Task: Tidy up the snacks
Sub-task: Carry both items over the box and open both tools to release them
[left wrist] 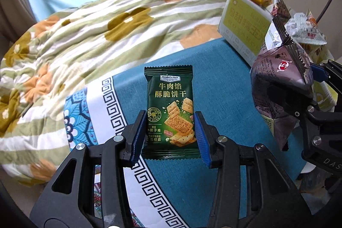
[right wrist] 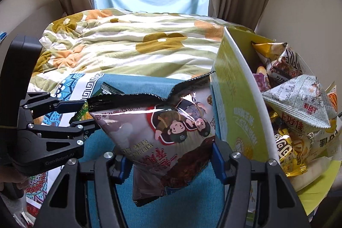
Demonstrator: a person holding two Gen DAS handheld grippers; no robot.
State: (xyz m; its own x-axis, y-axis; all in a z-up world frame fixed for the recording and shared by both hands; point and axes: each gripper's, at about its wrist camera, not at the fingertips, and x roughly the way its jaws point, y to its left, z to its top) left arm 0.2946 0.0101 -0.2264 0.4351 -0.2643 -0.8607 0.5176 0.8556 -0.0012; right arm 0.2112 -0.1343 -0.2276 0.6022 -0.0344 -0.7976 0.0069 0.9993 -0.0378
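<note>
the left gripper [left wrist: 168, 138] is clamping a green cracker packet [left wrist: 170, 108] over the teal cloth [left wrist: 224, 82]; the right gripper [right wrist: 171, 160] is pinching a brown pouch [right wrist: 162, 134] beside the box [right wrist: 237, 99] at right (already heaped, seemingly), both still needing stowing.

In the right wrist view the purple snack bag [right wrist: 162, 131] covers most of the green cracker packet [right wrist: 106, 90], leaving only a corner and a sliver visible. The box's [right wrist: 237, 112] near wall hides the lower snacks inside it, and its far side runs off the right edge. The purple snack bag blocks the box's lower corner in the left wrist view.
</note>
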